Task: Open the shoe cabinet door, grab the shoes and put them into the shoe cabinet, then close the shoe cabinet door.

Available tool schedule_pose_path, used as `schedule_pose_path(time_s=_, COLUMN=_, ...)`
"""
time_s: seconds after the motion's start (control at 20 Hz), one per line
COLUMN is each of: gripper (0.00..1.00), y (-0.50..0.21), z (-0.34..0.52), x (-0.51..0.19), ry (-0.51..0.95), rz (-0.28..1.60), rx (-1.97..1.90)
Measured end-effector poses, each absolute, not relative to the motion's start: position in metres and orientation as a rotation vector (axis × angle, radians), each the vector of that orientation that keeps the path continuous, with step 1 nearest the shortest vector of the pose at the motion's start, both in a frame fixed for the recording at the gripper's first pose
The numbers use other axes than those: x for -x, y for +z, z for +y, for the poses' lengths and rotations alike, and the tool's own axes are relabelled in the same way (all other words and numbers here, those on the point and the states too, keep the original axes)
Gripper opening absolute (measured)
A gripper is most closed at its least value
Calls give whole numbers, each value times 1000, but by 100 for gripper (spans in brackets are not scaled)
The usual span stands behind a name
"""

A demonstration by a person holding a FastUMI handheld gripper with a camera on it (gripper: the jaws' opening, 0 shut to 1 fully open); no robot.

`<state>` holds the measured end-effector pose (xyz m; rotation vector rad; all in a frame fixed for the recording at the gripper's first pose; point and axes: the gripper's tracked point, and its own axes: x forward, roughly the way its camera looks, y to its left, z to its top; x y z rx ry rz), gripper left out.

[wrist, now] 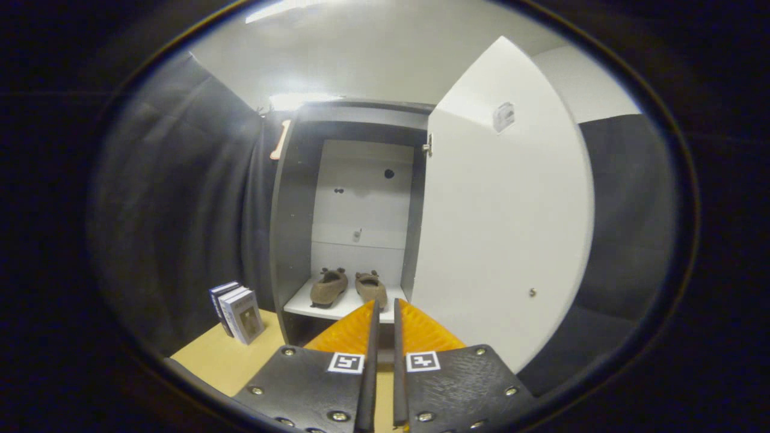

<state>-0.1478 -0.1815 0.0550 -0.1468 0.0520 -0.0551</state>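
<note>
Two shoes (348,287) beyond tool (385,313)

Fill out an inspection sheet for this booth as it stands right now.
Surface: tan tabletop, bare patch left of the gripper.
Job's things: pair of brown shoes side by side on the white shelf inside the shoe cabinet; white cabinet door swung open to the right.
Clutter: small stack of boxes standing left of the cabinet.
Grippers: gripper in front of the cabinet, jaws nearly together, holding nothing.
Cables: nothing seen.
Surroundings: black cloth wall, white ceiling with lights.
</note>
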Motion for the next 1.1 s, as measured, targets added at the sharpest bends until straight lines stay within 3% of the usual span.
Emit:
schedule_pose_path(time_s=0.35, gripper=12, y=85, z=-254, x=208, ry=-105, rz=-17, rx=151)
schedule_pose_path(time_s=0.6, gripper=14, y=85, z=-312, x=215, ry=-186, rz=-23, rx=131)
schedule_pose_path(time_s=0.75, gripper=23, y=80, z=-337, x=209, ry=-218, rz=-14, rx=114)
schedule_pose_path(time_s=0.9, gripper=53, y=70, z=-353, x=195, ry=-223, rz=15, rx=103)
schedule_pose_path(time_s=1.1, gripper=69, y=51, z=-361, x=175, ry=-216, rz=70, rx=105)
